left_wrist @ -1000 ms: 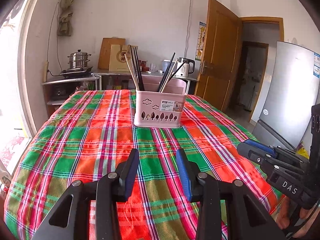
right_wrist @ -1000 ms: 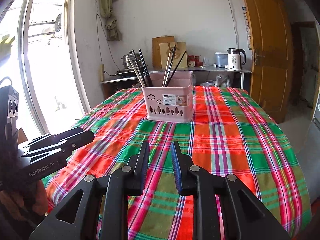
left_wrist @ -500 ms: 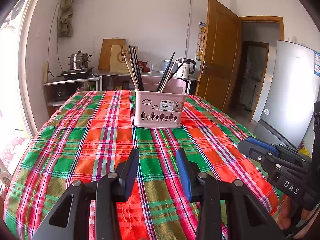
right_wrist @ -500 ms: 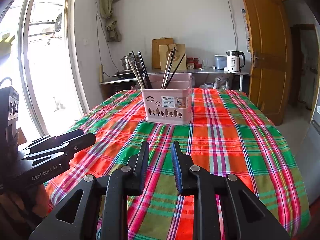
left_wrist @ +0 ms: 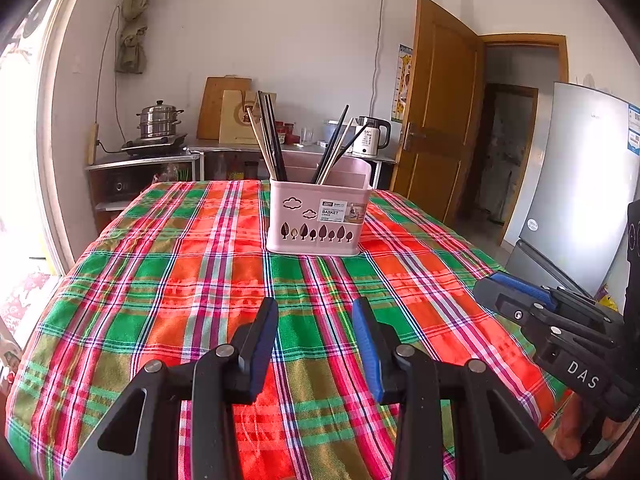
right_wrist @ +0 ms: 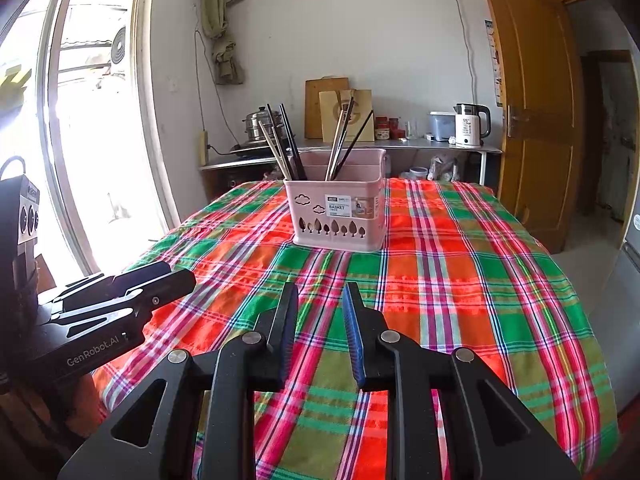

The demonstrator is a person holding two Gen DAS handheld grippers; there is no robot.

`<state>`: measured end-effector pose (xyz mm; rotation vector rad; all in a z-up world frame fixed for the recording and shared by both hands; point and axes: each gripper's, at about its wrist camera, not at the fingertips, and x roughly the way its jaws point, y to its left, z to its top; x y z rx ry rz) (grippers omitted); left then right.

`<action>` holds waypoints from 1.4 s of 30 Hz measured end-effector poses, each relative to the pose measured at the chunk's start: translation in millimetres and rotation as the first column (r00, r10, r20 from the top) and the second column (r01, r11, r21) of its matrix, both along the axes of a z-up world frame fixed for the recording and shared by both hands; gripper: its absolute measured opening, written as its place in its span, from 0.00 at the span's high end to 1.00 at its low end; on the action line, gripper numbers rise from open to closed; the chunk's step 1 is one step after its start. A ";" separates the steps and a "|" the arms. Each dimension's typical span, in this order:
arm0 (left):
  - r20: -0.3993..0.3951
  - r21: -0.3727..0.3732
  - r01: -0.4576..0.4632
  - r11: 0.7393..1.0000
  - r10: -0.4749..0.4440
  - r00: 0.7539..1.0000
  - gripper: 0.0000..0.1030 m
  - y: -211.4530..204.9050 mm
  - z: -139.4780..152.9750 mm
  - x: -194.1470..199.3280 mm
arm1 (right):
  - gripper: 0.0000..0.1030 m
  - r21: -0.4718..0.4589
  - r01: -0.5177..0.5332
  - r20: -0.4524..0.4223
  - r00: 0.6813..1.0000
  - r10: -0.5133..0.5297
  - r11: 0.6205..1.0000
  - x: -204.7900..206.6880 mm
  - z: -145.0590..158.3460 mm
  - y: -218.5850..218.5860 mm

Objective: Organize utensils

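A pink plastic utensil basket (left_wrist: 318, 216) (right_wrist: 340, 208) stands far back on the plaid tablecloth. Several dark and pale chopsticks (left_wrist: 269, 136) (right_wrist: 285, 142) lean upright in its left and right compartments. My left gripper (left_wrist: 315, 312) hovers over the near part of the table, open, with nothing between its fingers. My right gripper (right_wrist: 320, 300) is also over the near edge, open by a narrower gap and empty. Each gripper shows in the other's view: the right one (left_wrist: 520, 300) at the right side, the left one (right_wrist: 160, 280) at the left side.
The plaid tablecloth (left_wrist: 200, 280) (right_wrist: 460, 280) covers the whole table. Behind it a counter (right_wrist: 400, 146) holds a steel pot (left_wrist: 159, 120), a cutting board, a paper bag and a white kettle (right_wrist: 470, 125). A fridge (left_wrist: 580, 200) stands right; a window (right_wrist: 92, 140) left.
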<state>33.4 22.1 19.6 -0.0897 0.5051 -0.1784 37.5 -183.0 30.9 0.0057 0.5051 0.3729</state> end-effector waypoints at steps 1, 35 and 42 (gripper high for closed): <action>0.000 -0.001 0.001 1.000 -0.001 1.000 0.63 0.0 0.0 0.0 | 0.77 -0.001 0.000 0.000 1.000 0.000 1.000 0.2 0.1 0.4; 0.008 0.007 0.013 1.000 -0.013 1.000 0.63 -7.0 2.2 -5.9 | 0.77 0.004 -0.005 -0.003 1.000 0.005 1.000 0.8 1.0 0.9; 0.009 0.007 0.016 1.000 -0.016 1.000 0.63 -9.3 2.3 -7.7 | 0.77 0.003 -0.006 -0.005 1.000 0.006 1.000 0.9 0.5 0.7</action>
